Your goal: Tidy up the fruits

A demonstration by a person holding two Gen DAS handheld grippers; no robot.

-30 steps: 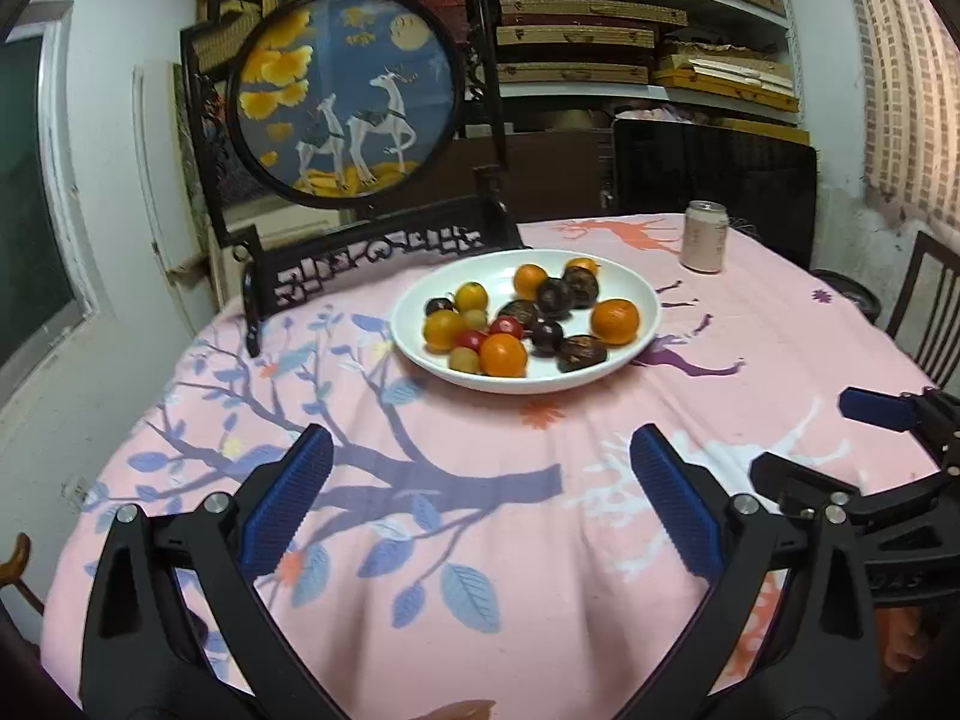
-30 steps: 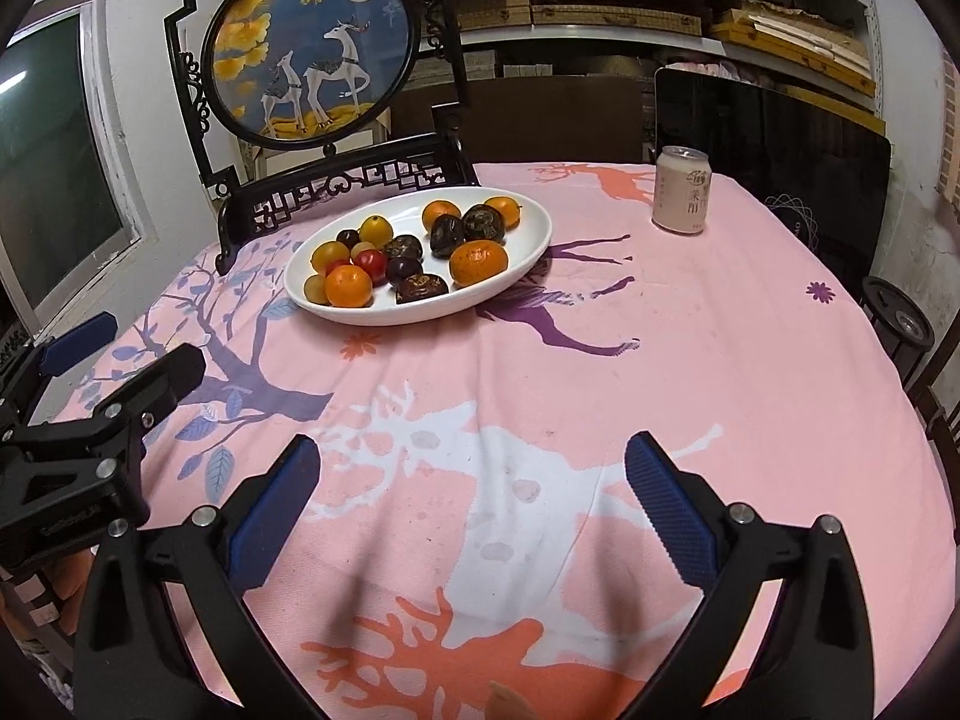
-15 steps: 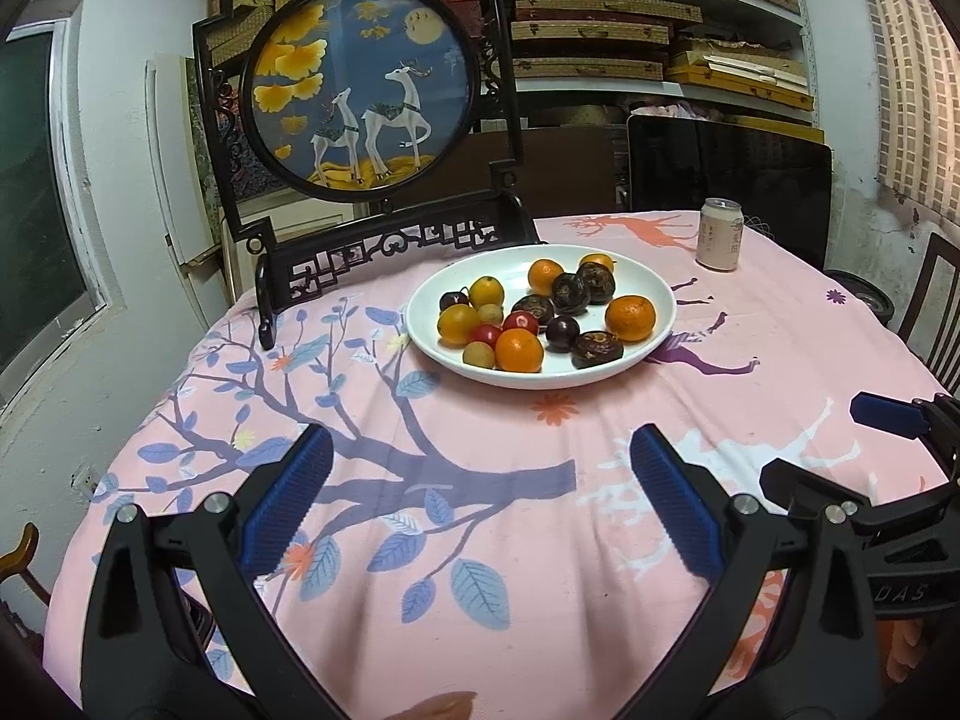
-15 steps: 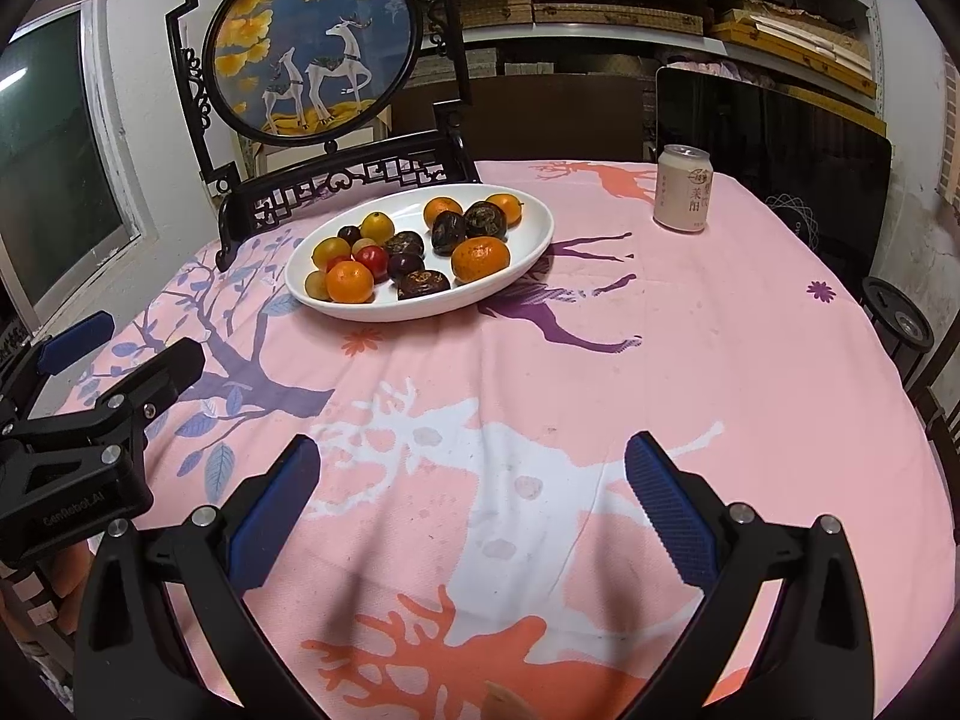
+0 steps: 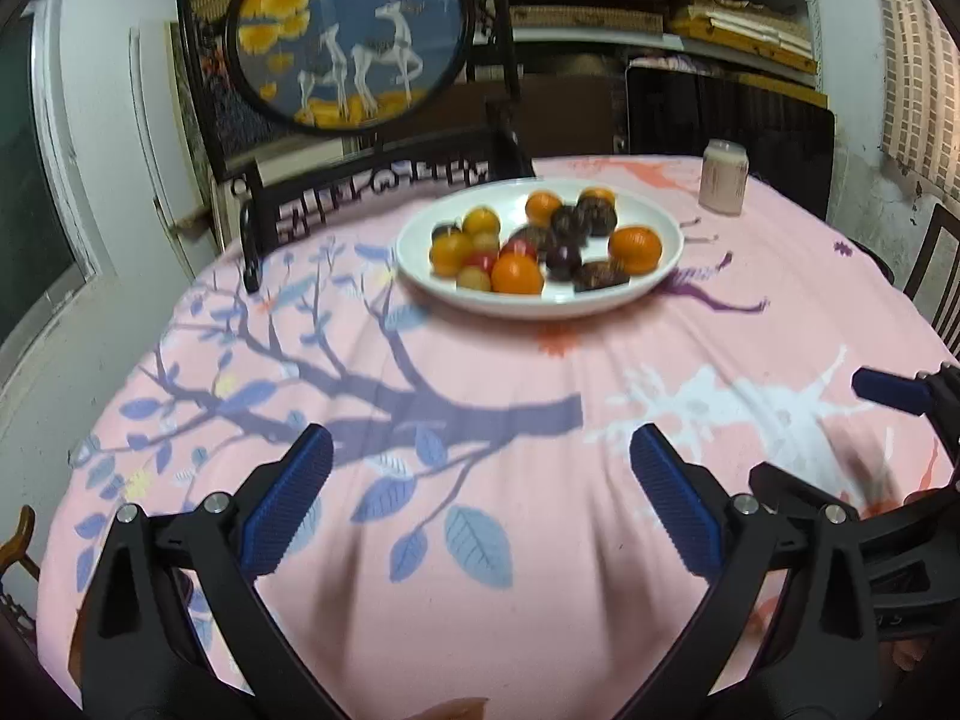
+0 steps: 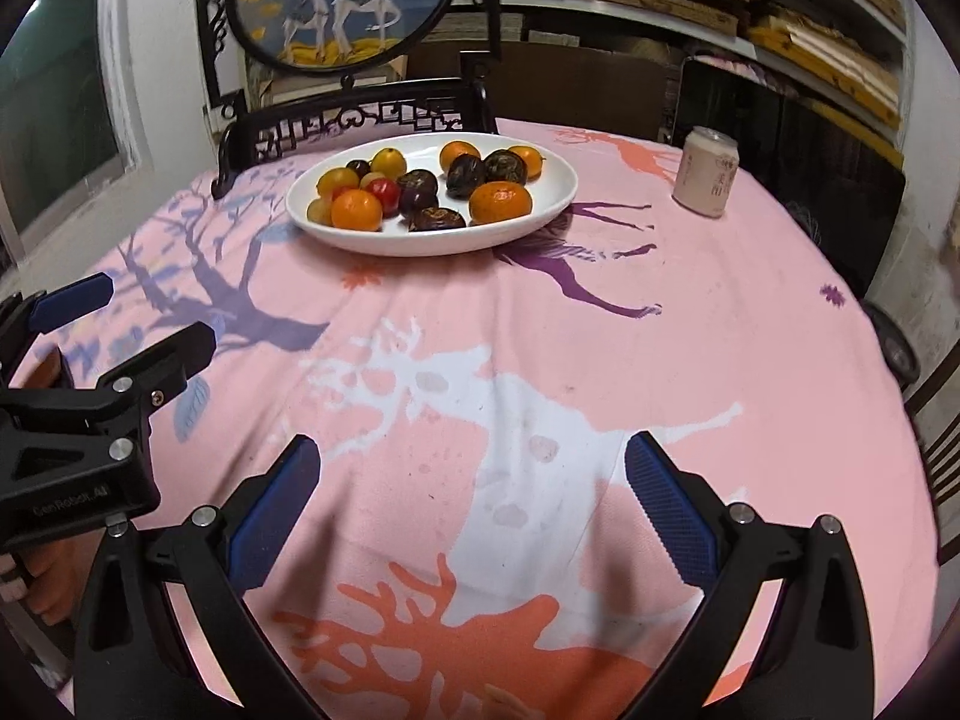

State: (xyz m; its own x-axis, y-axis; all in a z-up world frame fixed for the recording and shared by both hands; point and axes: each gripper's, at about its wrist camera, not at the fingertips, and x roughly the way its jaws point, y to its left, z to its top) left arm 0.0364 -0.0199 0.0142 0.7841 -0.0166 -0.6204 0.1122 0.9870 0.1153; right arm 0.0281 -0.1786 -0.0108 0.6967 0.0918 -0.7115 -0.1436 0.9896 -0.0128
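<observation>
Worktop (image 6: 690, 330): round, covered with a pink cloth printed with deer and branches.

Plate (image 6: 543, 207): white, oval, on the far half of the worktop, ahead of both tongs and well apart from them. In the left wrist view the plate (image 5: 660, 291) lies ahead and a little right of centre; in the right wrist view it lies ahead and left of centre.

Fruits (image 6: 420, 189): all on the plate, clustered and touching one another. Included are a large orange (image 6: 500, 202) at the right of the pile, a second orange (image 6: 356, 209) at the near left, dark wrinkled fruits (image 6: 465, 174) in the middle, a small red fruit (image 6: 384, 190), and yellow fruits (image 6: 337, 180) toward the left. The left wrist view of the fruits (image 5: 540, 249) is blurred.

Left tongs (image 5: 480, 480): released, blue pads spread wide, nothing between them, above the near part of the worktop. Also seen at the left edge of the right wrist view (image 6: 126, 318).

Right tongs (image 6: 471, 489): released, pads spread wide, nothing between them, beside the left tongs.

Can (image 6: 706, 171): pale, upright, right of the plate, apart from it.

Ornamental screen (image 6: 342, 0): round deer picture in a dark carved frame, behind the plate.
</observation>
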